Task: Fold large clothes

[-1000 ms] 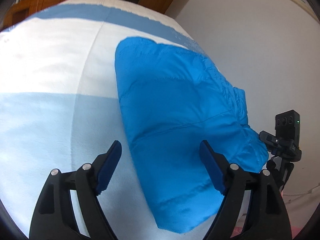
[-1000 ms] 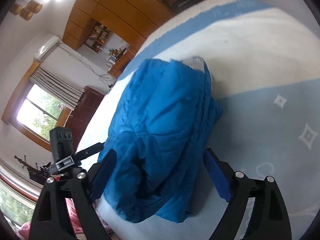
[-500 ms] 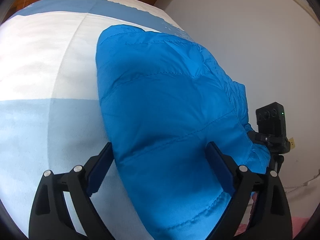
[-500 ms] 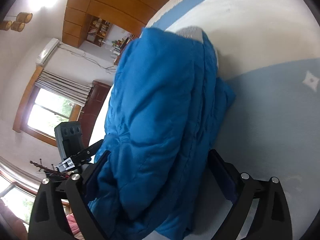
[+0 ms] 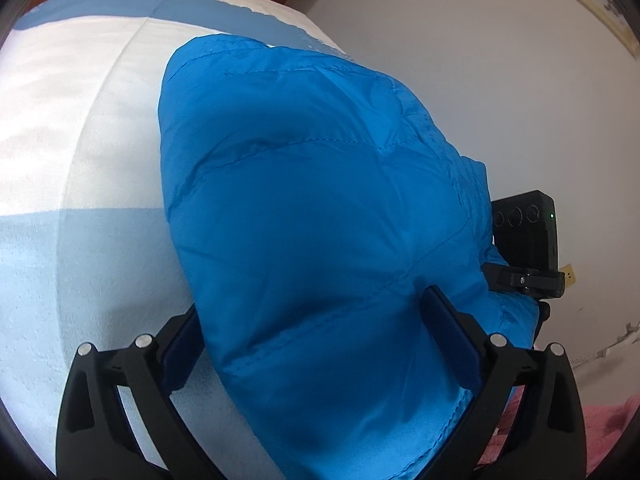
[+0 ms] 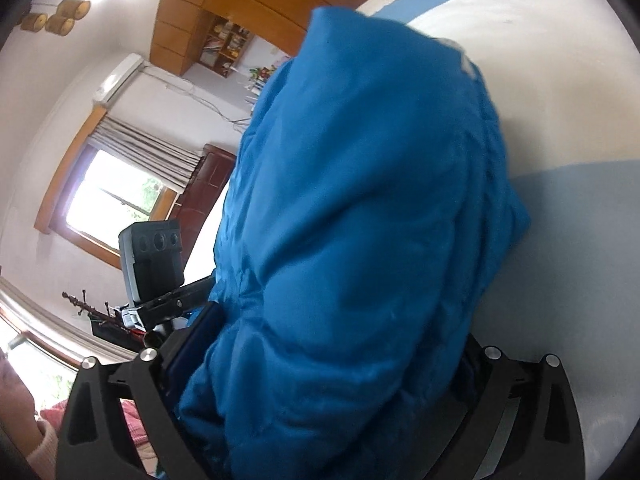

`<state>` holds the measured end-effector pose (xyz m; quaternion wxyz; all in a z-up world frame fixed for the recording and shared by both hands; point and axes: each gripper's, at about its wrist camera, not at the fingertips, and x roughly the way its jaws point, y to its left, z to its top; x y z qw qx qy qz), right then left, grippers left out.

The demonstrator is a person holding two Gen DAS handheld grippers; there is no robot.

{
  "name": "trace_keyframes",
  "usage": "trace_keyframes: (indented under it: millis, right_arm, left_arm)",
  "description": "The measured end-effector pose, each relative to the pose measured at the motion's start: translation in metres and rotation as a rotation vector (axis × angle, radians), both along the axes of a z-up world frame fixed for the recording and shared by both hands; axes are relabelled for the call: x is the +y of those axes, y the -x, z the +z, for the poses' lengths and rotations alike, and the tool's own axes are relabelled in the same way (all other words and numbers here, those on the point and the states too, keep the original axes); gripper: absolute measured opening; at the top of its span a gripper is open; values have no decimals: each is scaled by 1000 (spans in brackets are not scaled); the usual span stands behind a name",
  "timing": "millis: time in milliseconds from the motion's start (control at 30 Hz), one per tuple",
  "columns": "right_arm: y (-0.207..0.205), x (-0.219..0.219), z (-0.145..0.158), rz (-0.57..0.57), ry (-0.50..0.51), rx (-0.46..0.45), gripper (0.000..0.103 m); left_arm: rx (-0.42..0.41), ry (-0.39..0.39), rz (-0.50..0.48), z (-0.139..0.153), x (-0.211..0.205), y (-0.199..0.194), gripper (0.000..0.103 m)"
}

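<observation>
A bright blue quilted down jacket lies folded in a thick bundle on a bed with a white and light-blue cover. My left gripper is open with its jaws wide on either side of the jacket's near end; the padded fabric fills the gap between them. The jacket also shows in the right wrist view. My right gripper is open too, its jaws straddling the bulky near end of the jacket from the other side. Neither gripper is closed on the fabric.
A black camera unit on a stand stands just beyond the bed edge by the white wall; it also shows in the right wrist view. Wooden cabinets and a window are at the back. Pink cloth lies at lower right.
Both grippers have moved forward onto the jacket, which now fills the space between each pair of open jaws. The jacket looms larger in both views.
</observation>
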<state>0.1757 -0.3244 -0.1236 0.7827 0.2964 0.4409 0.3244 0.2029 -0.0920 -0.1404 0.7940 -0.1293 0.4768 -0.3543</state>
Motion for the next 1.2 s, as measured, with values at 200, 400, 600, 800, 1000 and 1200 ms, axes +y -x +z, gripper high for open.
trace_keyframes:
  millis: [200, 400, 600, 800, 1000, 1200]
  right_arm:
    - [-2, -1, -2, 8, -3, -32, 88]
    - [2, -3, -1, 15, -15, -57, 71]
    - [10, 8, 15, 17, 48, -135, 63]
    - [17, 15, 33, 27, 96, -196, 62]
    - [20, 21, 53, 47, 122, -245, 61]
    - [9, 27, 64, 83, 146, -278, 61]
  left_arm:
    - [-45, -17, 13, 2, -7, 5, 91]
    - [-98, -30, 36, 7, -10, 12, 78]
    - [-162, -41, 56, 20, -10, 24, 69]
    - [-202, -49, 67, 33, -7, 34, 67]
    - [-244, -42, 83, 48, 6, 41, 67]
    - [-287, -49, 116, 68, 14, 35, 67]
